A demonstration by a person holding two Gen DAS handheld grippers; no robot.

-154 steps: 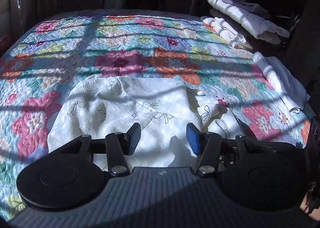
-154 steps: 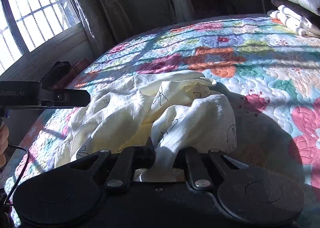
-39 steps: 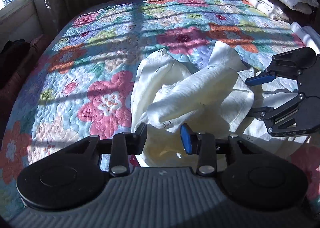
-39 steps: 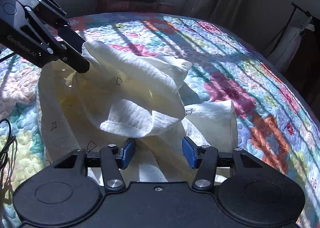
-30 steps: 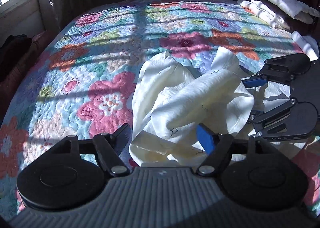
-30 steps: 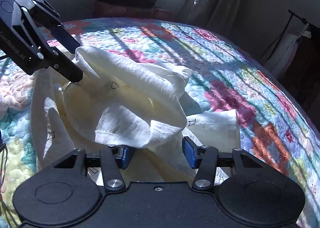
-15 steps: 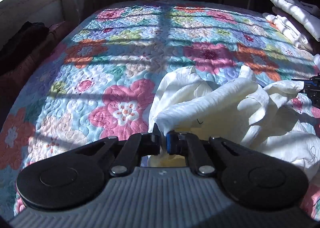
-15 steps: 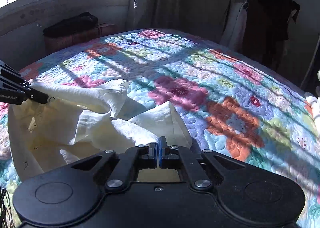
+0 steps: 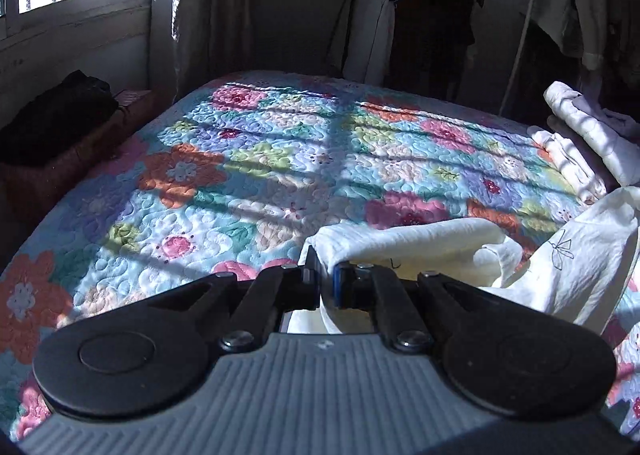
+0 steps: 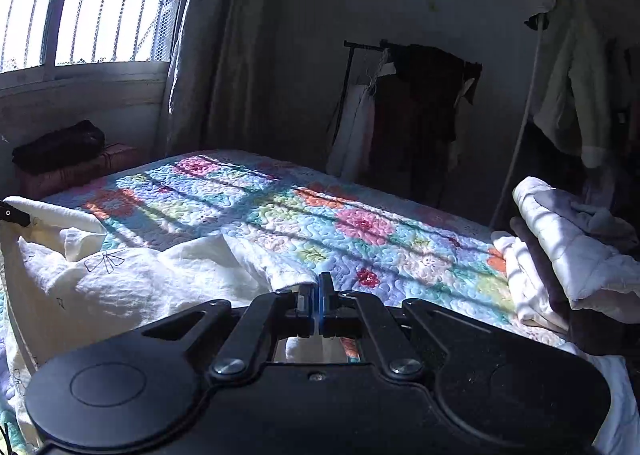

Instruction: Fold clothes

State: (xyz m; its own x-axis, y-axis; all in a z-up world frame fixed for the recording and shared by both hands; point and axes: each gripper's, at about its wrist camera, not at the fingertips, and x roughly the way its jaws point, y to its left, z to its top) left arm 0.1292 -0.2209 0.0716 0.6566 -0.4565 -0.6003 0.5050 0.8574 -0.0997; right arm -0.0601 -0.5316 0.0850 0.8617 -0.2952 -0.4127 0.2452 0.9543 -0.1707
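1. The left tongs (image 9: 325,279) are pressed together on a rolled edge of the cream garment (image 9: 420,243), pinching the cloth between the pads; that grip lets the person lift one end clear of the bed (image 9: 260,159).
2. The right tongs (image 10: 318,301) are also clamped, with a thin fold of the same garment (image 10: 140,279) caught between them, so the cloth hangs from two held points.
3. The garment stretches between the two tongs and sags in the middle, partly raised above the quilt; two separated holds probably serve to spread it flat before a fold.
4. In my judgement the folding itself is not yet begun: the cloth is crumpled, with no clean crease.
5. A stack of folded whites (image 10: 560,239) sits at the bed's right edge, likely the place for finished pieces.
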